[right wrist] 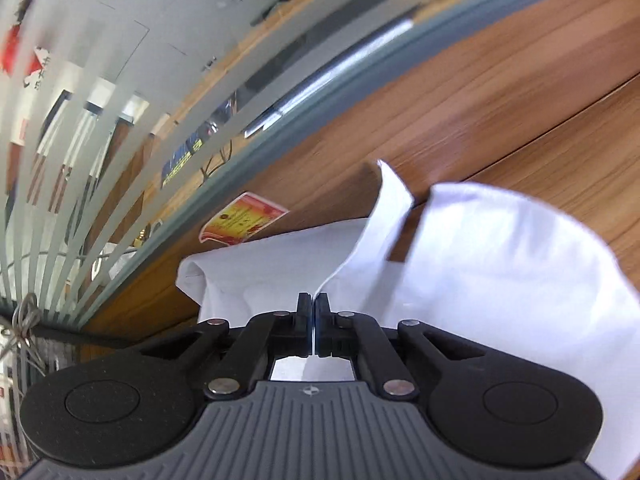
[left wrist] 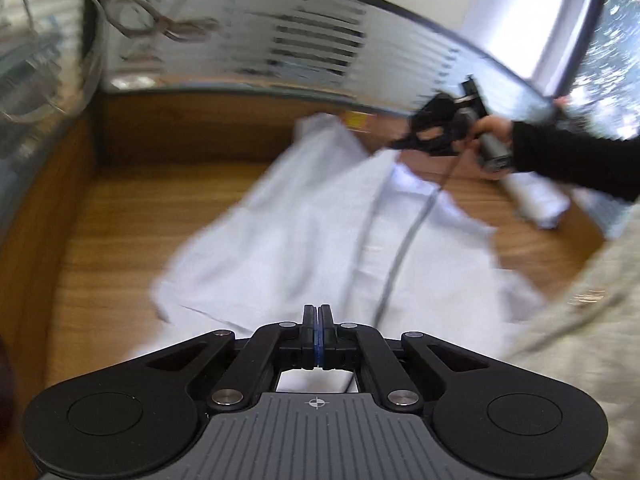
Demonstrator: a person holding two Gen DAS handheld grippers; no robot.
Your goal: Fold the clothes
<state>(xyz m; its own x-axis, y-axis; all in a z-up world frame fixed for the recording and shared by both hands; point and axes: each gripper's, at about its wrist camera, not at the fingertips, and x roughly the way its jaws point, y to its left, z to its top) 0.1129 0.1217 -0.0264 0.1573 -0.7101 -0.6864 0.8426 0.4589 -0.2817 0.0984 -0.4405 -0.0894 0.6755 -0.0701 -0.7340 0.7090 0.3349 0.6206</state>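
Note:
A white shirt (left wrist: 304,224) lies spread and rumpled on the wooden table (left wrist: 120,216). My left gripper (left wrist: 318,312) is shut just above the shirt's near part. Its blue pads meet, no cloth shows between them, and white fabric shows underneath. My right gripper (left wrist: 400,146) is at the far right, held by a hand in a black sleeve (left wrist: 568,160), and lifts the shirt's upper edge. In the right wrist view my right gripper (right wrist: 314,300) is shut on a raised strip of the white shirt (right wrist: 480,264), which rises from between the fingers.
A frosted glass partition (left wrist: 280,40) with a grey base runs along the table's far edge, and cables hang behind it. A red and yellow sticker (right wrist: 244,220) is on the wood near the partition. Part of a person's beige garment (left wrist: 592,320) shows at the right.

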